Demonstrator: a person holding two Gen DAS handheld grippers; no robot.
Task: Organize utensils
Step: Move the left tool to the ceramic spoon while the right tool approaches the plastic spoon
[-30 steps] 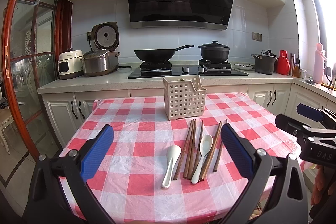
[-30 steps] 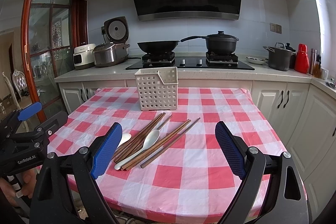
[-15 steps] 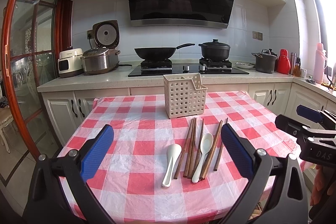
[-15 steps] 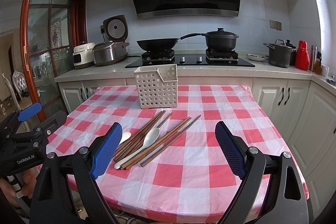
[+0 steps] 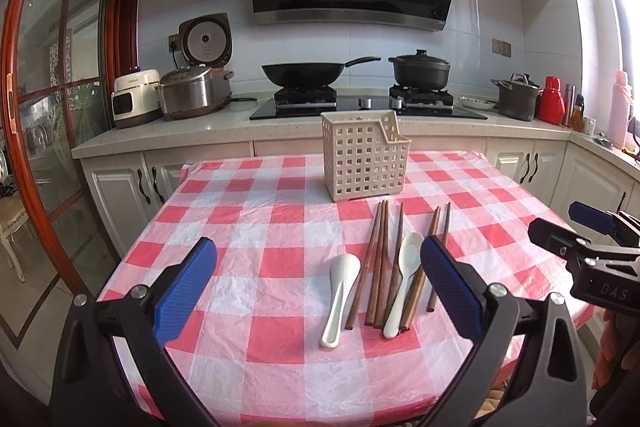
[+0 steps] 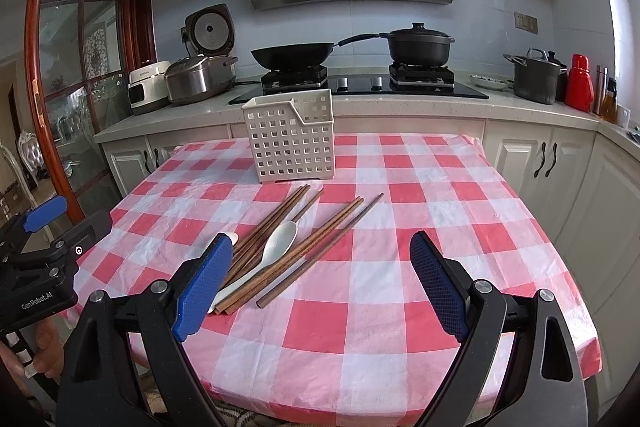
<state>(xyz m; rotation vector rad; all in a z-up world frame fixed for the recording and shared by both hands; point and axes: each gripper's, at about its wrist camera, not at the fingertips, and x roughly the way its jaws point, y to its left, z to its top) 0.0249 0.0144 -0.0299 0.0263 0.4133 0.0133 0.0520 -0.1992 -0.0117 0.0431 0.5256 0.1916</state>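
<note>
Nothing is sorted yet: the basket (image 5: pixel 366 157) at twelve o'clock looks empty, while the chopsticks (image 5: pixel 379 259) and two spoons (image 5: pixel 339 297) lie loose on the table (image 5: pixel 248 235). The left gripper (image 5: pixel 318 285) and right gripper (image 6: pixel 322 285) are both spread wide, holding nothing.

On the checked counter (image 5: pixel 280 227) lie two white spoons (image 5: pixel 340 291), six brown chopsticks (image 5: pixel 380 259) and one perforated basket (image 5: pixel 366 157); behind stand one wok (image 5: pixel 304 73) and two lidded pots (image 5: pixel 420 69)

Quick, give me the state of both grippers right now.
Left gripper: open, holding nothing, above the checked tablecloth.
Right gripper: open, holding nothing, near the chopsticks and spoons.
</note>
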